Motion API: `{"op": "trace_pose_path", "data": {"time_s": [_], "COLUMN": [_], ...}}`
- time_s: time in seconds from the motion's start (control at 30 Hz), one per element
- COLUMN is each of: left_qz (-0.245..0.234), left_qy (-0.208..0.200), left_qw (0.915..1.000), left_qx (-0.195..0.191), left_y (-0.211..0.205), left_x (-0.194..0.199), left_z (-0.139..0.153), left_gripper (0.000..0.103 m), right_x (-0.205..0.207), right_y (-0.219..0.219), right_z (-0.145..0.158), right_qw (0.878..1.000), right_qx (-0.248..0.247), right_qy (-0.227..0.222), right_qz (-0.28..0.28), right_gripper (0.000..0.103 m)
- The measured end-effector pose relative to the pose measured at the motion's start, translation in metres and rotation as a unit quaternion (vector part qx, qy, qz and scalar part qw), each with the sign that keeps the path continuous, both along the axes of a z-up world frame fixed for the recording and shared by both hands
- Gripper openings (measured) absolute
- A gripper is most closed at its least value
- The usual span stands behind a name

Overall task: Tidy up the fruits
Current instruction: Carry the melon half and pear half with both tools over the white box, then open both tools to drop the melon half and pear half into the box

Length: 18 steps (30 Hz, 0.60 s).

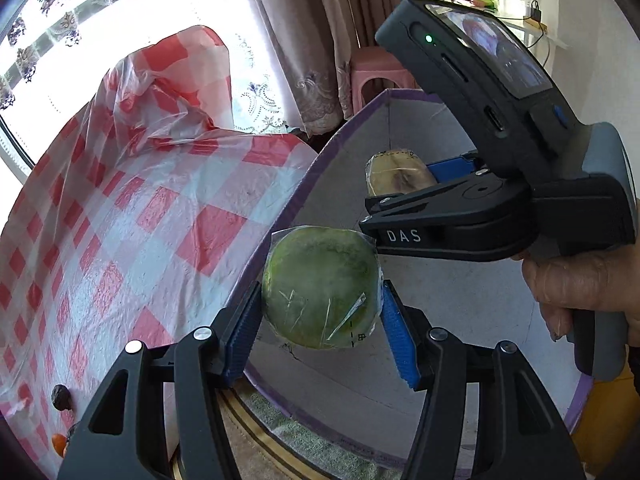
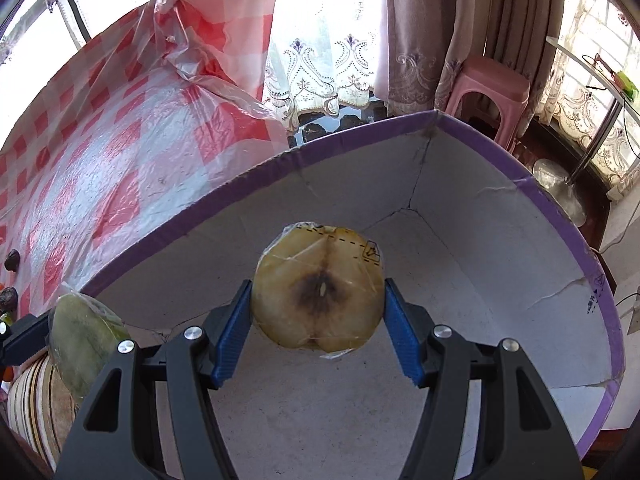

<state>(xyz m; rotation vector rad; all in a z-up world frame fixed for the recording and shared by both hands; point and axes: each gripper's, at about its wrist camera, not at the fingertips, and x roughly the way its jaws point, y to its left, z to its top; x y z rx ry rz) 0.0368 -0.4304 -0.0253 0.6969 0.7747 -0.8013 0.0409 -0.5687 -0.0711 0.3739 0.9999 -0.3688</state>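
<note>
A green fruit half wrapped in clear film hangs over the rim of a purple-edged white box, my left gripper shut on it with blue pads on both sides. My right gripper is shut on a yellowish cut fruit half with a brown core, also film-wrapped, held above the inside of the box. In the left wrist view the right gripper appears further in over the box, with its yellowish fruit half. The green fruit shows at the right wrist view's lower left.
A red-and-white checked plastic cloth covers the table left of the box, with small dark fruits and an orange one near its edge. A pink stool and curtains stand behind. A person's hand holds the right gripper's handle.
</note>
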Motion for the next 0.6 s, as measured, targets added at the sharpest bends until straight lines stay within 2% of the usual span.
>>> {"op": "trace_pose_path", "data": {"time_s": [0.2,0.37,0.6], "left_qz": [-0.021,-0.025,-0.008], "left_qy": [0.015,0.010,0.005], "left_qw": [0.9974,0.9939,0.9917], "left_qx": [0.067,0.107,0.128], "left_y": [-0.018,-0.027,-0.029], "left_x": [0.003,0.004,0.010], "left_z": [-0.034,-0.052,-0.063], "left_gripper": [0.057,0.057,0.058], "right_x": [0.011,0.018,0.028], "right_y": [-0.013,-0.019,-0.016], "right_z": [-0.023,-0.043,-0.063], "right_qw": [0.999,0.998,0.995], "right_qx": [0.006,0.010,0.014], "right_qy": [0.031,0.061,0.093], "right_qz": [-0.019,-0.026,-0.015], "right_gripper": [0.063,0.063,0.064]}}
